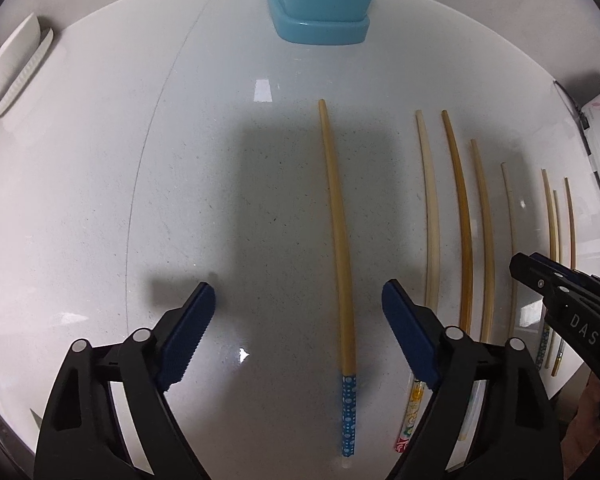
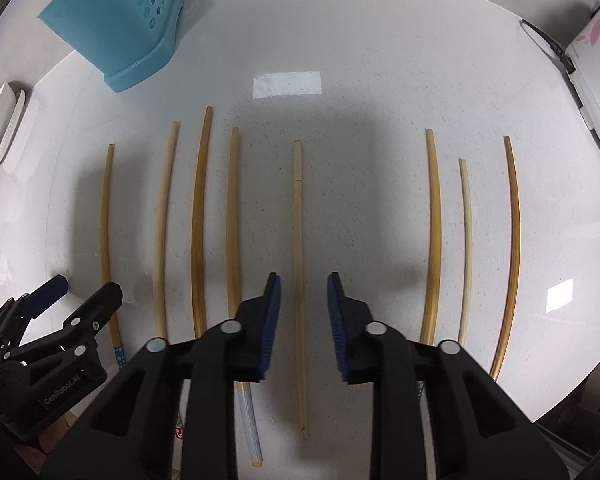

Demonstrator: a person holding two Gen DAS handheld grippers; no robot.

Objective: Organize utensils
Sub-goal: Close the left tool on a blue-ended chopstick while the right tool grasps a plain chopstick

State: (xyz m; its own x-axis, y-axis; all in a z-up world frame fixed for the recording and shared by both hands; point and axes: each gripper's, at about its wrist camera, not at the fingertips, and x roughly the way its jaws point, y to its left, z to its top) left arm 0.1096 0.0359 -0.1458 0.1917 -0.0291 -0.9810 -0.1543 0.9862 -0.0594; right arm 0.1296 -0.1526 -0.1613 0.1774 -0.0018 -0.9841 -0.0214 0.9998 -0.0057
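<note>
White speckled surface point(image 2: 380, 60) carried eight chopsticks laid roughly parallel, tips pointing away from you, with a blue perforated holder point(image 1: 320, 4) standing at the far edge. White dishes point(image 1: 12, 72) were stacked at the far left, and a white box with pink flowers point(image 2: 596, 80) sat at the far right.

Your left gripper point(image 1: 298, 320) pointed down over the leftmost chopstick point(image 1: 338, 240), the one with a blue dotted handle. Its fingers point(image 1: 192, 332) stood wide apart, one on each side of that chopstick, and neither pad touched it. It held nothing.

Your right gripper point(image 2: 304, 320) pointed down over the plain chopstick point(image 2: 298, 240), fifth from the left in the row. Its fingers point(image 2: 270, 320) were drawn in to a narrow gap with the plain chopstick running between them. A visible space remained on both sides, so the pads were not pressing on it. The plain chopstick lay flat on the surface, as did the leftmost one.

Three chopsticks lay between the two you straddled, and three more lay to the right of the right gripper, well apart from it. No chopstick could be seen in the holder from either view.
</note>
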